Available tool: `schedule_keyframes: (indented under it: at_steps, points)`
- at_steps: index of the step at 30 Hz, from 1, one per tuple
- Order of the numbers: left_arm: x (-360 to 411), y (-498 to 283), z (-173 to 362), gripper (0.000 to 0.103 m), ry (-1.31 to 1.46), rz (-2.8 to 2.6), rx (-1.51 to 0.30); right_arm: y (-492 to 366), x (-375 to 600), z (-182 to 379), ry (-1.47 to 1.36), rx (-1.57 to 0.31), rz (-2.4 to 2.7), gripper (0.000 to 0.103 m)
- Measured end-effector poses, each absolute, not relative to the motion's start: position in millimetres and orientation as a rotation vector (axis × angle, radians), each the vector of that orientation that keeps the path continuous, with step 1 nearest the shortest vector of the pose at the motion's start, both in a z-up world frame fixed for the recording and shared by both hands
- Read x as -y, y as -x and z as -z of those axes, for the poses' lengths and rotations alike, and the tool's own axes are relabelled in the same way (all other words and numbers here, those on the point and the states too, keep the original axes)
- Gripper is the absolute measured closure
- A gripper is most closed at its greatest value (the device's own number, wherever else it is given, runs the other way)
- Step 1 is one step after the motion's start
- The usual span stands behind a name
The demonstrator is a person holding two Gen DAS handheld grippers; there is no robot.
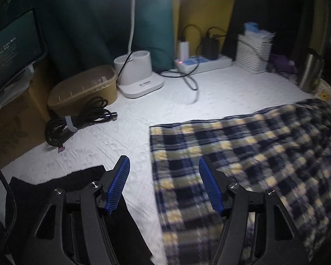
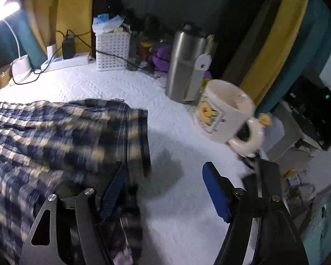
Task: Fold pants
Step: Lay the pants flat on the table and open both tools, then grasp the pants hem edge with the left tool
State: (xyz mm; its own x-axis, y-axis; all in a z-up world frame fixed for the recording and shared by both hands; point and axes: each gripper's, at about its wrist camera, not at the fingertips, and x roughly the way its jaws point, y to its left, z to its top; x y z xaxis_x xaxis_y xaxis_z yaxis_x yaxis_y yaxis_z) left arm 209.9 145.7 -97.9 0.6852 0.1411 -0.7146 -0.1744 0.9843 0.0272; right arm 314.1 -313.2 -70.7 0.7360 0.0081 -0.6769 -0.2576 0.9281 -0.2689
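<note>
Two jaws of the left hand-held gripper stand apart at the left edge of the plaid pants, which lie flat on the white bench; at their right edge, the right hand-held gripper gapes empty.

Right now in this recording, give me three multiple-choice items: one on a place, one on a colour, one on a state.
1. Where does the cream ceramic mug stand?
A. beside the steel flask
B. on the pants
C. inside the white basket

2. The grippers' pads are:
A. red
B. blue
C. green

3. The left gripper is:
A. shut on the navy-and-yellow checked pants
B. open
C. shut on a cable

A: mug next to flask. B: blue ribbed pads. B: jaws apart, nothing between.
</note>
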Motion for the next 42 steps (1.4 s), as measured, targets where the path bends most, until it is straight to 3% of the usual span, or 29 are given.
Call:
schedule_keyframes:
  at_steps: [15,17,20,26,30,42]
  points:
    - [-102.4,-135.7,86.2,0.036,0.033,-0.064,-0.715,-196.2,315.2,78.0,0.346,-0.683,-0.187,0.028]
    - [-96.7,-126.9,89.0,0.035,0.029,-0.045,-0.711,-181.1,307.3,85.0,0.361,-0.687,-0.204,0.028]
    - [-89.4,-110.7,94.2,0.030,0.024,-0.016,-0.706,-165.3,301.0,94.5,0.370,-0.696,-0.218,0.017]
    - [-81.2,-77.9,105.8,0.024,0.008,0.018,-0.716,-138.6,294.3,105.3,0.354,-0.705,-0.229,0.017]
    - [-72.6,-58.7,109.2,0.013,-0.012,0.047,-0.709,-125.0,291.4,107.5,0.342,-0.707,-0.234,0.016]
    - [-30.6,-53.3,142.9,0.012,-0.249,0.025,-0.772,-123.8,305.8,115.8,0.320,-0.735,-0.202,0.015]
